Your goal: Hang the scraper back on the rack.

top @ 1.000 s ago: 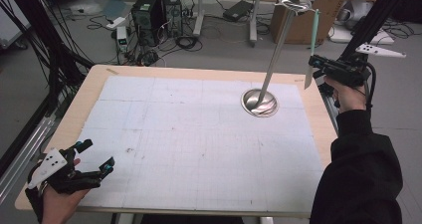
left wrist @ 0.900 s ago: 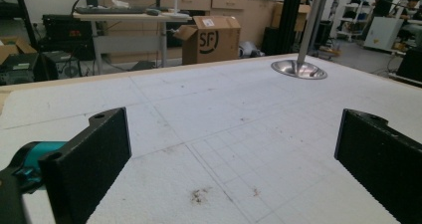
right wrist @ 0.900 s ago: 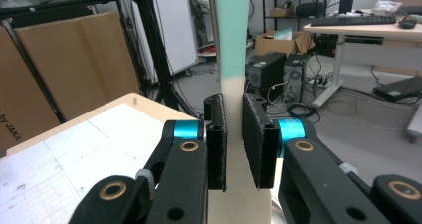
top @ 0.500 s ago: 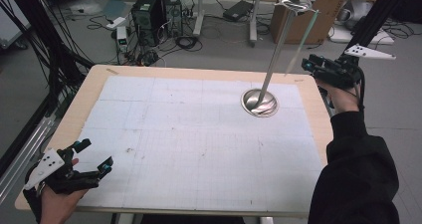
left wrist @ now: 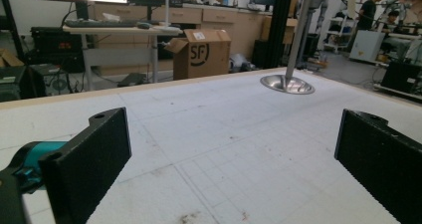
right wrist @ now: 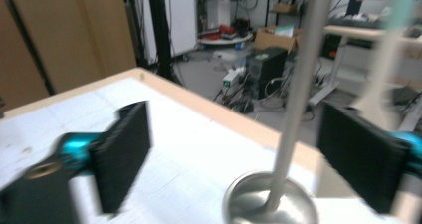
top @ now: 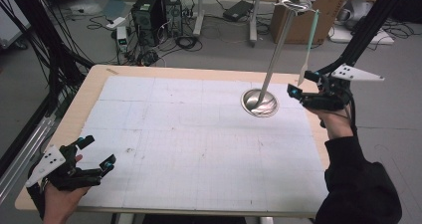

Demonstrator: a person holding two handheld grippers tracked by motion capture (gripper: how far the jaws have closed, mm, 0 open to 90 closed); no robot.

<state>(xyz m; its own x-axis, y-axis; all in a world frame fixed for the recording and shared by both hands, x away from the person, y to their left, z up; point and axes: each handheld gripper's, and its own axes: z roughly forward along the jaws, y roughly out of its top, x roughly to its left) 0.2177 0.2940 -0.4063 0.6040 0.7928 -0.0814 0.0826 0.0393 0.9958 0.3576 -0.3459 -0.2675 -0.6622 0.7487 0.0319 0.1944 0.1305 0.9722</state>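
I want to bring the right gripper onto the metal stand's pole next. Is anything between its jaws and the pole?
Nothing visible blocks it. The right gripper is open beside the metal stand, and in the right gripper view the pole rises between its jaws. A pale green utensil hangs close beside the gripper and could be brushed.

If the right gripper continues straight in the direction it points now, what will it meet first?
Most likely the metal pole of the stand: in the right gripper view it rises between the open fingers of the right gripper, from the round base. How far off is unclear.
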